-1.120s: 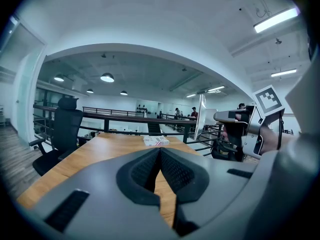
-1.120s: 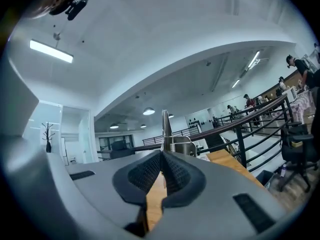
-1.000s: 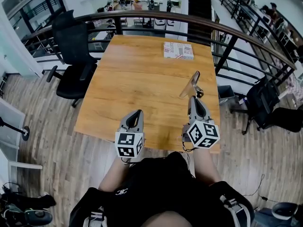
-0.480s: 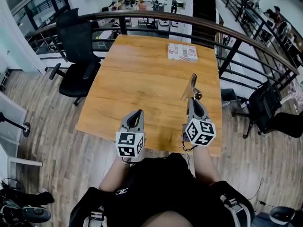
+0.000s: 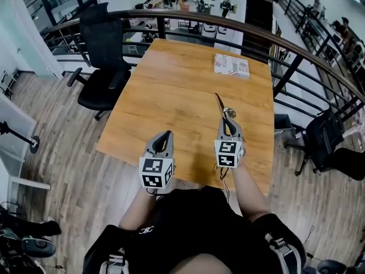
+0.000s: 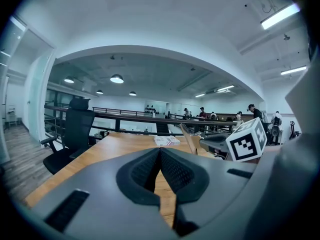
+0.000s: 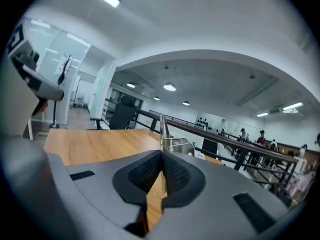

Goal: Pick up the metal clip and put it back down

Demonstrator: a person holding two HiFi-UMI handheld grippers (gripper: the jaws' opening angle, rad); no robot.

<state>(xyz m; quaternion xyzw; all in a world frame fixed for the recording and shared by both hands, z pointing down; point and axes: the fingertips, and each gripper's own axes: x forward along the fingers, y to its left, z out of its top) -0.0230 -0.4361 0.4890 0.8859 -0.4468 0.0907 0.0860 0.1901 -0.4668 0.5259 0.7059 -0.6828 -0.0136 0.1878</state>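
Head view, steeply down on a wooden table (image 5: 171,90) set against a curved railing (image 5: 256,36). At right, the right gripper (image 5: 227,123), jaws pressed together on the near end of the metal clip (image 5: 221,104); clip projecting forward past the fingertips, over the right half of the table, well short of the far end; contact with the wood not determinable. In the right gripper view, the same metal clip (image 7: 163,131) seen edge-on as a thin upright blade rising straight out of the closed pads. At left, the left gripper (image 5: 165,136), just inside the near table edge, jaws shut tip to tip with nothing between them. At the far end of the table, a red-and-white printed box (image 5: 231,65). Beyond the left edge, a black office chair (image 5: 102,56)
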